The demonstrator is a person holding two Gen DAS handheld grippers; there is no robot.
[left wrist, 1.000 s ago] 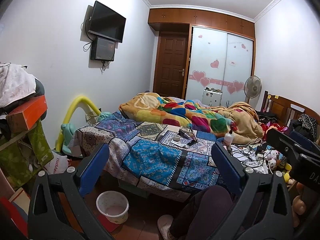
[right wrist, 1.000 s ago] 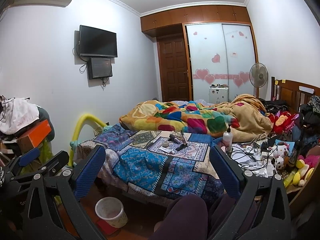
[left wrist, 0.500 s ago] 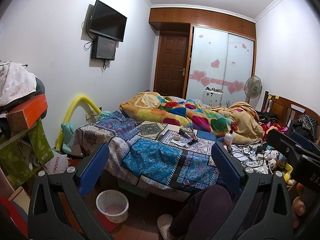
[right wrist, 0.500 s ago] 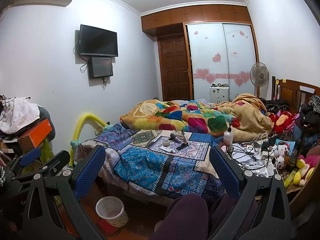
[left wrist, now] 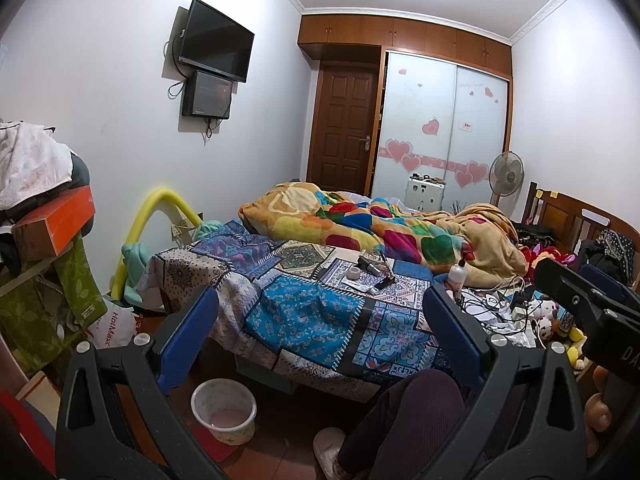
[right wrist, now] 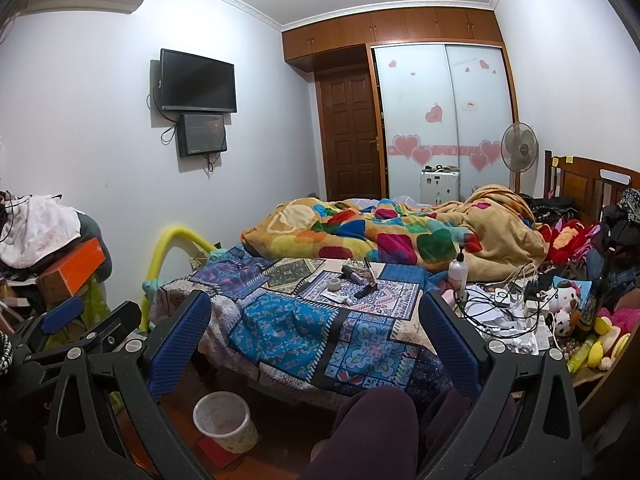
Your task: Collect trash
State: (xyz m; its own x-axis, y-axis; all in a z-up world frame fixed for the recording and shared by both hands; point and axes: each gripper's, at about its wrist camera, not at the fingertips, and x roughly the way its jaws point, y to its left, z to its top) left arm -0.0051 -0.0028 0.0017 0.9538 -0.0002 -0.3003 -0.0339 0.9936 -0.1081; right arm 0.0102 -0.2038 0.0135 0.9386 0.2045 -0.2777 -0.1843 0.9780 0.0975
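Left tool (left wrist: 320, 336) gapes above floor bin (left wrist: 224, 410), unheld.

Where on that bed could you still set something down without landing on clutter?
The blue patchwork bedspread is bare at the near end, between the bed's foot edge and the small items in the middle. The far half lies under the heaped colourful blanket. The right side, past the pump bottle, is crowded with cables and papers and soft toys.
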